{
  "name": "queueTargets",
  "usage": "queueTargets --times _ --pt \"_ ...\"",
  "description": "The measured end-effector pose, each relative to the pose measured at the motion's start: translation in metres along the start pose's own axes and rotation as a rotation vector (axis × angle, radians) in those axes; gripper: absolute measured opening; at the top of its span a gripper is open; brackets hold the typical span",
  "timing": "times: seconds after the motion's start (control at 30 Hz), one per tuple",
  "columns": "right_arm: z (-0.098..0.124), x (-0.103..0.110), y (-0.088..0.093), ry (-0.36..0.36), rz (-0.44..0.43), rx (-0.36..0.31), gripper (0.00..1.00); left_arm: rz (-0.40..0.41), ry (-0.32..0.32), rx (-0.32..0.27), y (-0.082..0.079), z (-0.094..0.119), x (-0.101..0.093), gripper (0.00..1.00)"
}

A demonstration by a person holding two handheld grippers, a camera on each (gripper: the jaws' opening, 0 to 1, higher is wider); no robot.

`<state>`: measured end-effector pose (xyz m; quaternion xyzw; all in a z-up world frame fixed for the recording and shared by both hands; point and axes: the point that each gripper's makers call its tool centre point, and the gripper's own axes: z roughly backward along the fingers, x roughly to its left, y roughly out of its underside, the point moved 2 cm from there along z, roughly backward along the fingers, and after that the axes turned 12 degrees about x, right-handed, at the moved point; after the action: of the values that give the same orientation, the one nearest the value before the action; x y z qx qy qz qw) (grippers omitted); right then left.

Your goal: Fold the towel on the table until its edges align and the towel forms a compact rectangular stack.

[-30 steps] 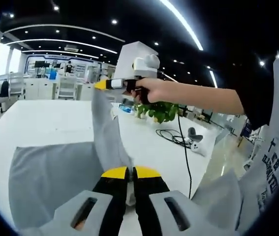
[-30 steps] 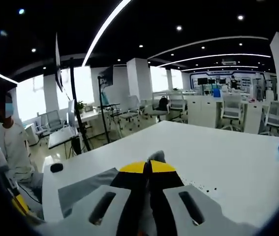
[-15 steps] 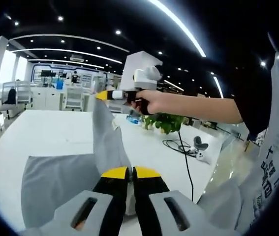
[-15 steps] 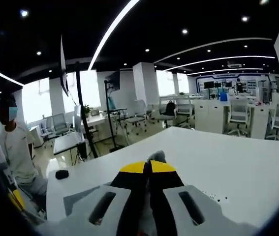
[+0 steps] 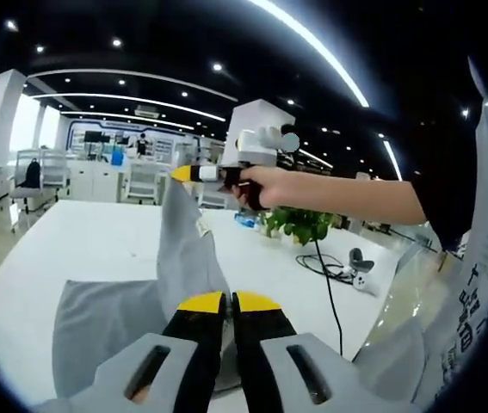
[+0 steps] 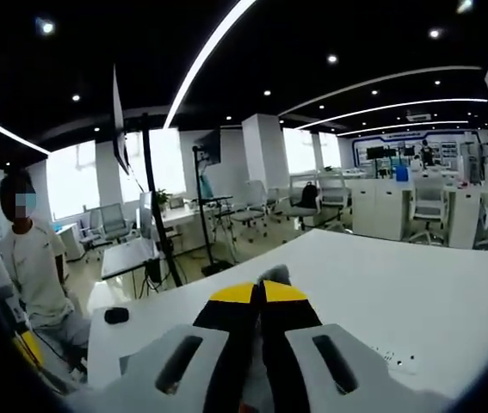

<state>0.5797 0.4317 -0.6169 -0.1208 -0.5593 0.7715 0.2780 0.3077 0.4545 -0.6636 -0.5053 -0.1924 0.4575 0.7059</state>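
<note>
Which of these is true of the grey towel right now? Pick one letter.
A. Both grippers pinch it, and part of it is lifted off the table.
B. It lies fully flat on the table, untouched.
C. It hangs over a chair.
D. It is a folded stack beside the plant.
A: in the left gripper view the left gripper is shut on the grey towel, which rises to the right gripper, while the rest lies on the white table.
</note>
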Motion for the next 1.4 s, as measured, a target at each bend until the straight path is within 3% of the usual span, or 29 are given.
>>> queueTargets --times 0.33,0.6,1.07,1.4 --pt "-0.014 0.009 -0.008 -0.031 0.001 -0.002 0.0 -0.003 -0.026 -0.022 -0.004 0.013 0.005 0.04" --pt "-0.022 0.022 0.0 -0.046 0.007 0.013 0.0 0.009 -0.049 -0.027 -0.002 0.019 0.012 0.04" --pt "-0.051 0.019 0.016 -0.062 -0.015 0.06 0.0 0.069 -0.133 0.023 0.029 0.027 0.038 0.04" --pt "-0.08 0.037 0.023 -0.096 -0.024 0.086 0.0 0.119 -0.174 0.029 0.044 0.037 0.055 0.02"
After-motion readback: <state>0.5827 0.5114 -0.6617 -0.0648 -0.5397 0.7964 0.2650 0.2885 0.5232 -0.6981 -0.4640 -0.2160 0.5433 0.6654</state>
